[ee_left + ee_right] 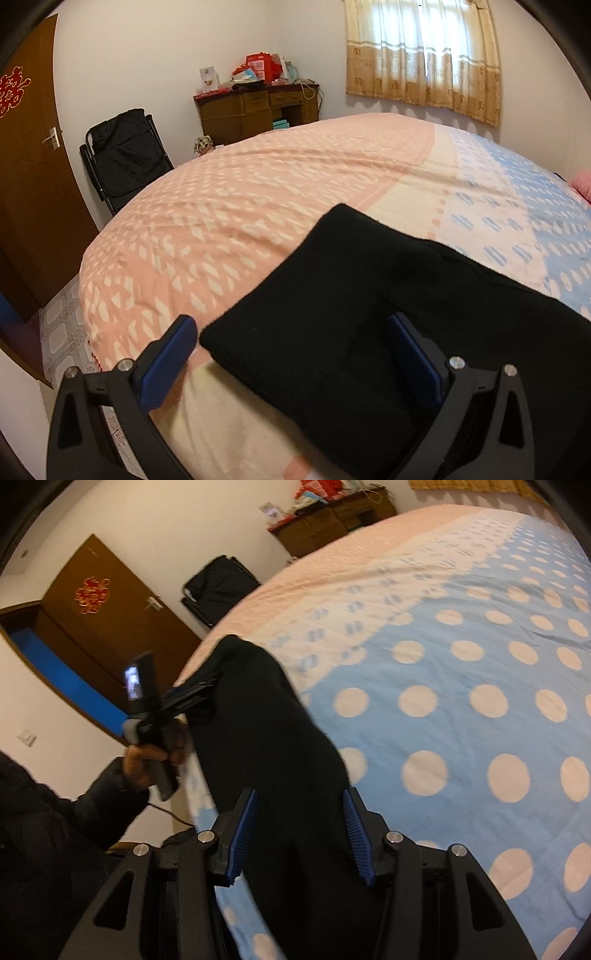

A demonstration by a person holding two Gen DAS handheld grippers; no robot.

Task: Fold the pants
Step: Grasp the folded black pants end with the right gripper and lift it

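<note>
Left wrist view: bed (258,206) with a pink, cream and blue patterned cover fills most of the frame. Black pants (369,314) lie folded on its near edge, one corner pointing far. Far left stand a brown door (33,184) and a black folding chair (125,155); a cluttered wooden desk (255,107) sits against the far wall, with a curtain (424,55) to its right. Left gripper (295,354) has its jaws spread wide, the pants' near-left corner between them, pads not pressing the cloth. Right wrist view: right gripper (299,834) stands about half apart, pants between the pads; can't tell if they pinch. A hand (147,760) holds the left gripper at the pants' far-left edge.
</note>
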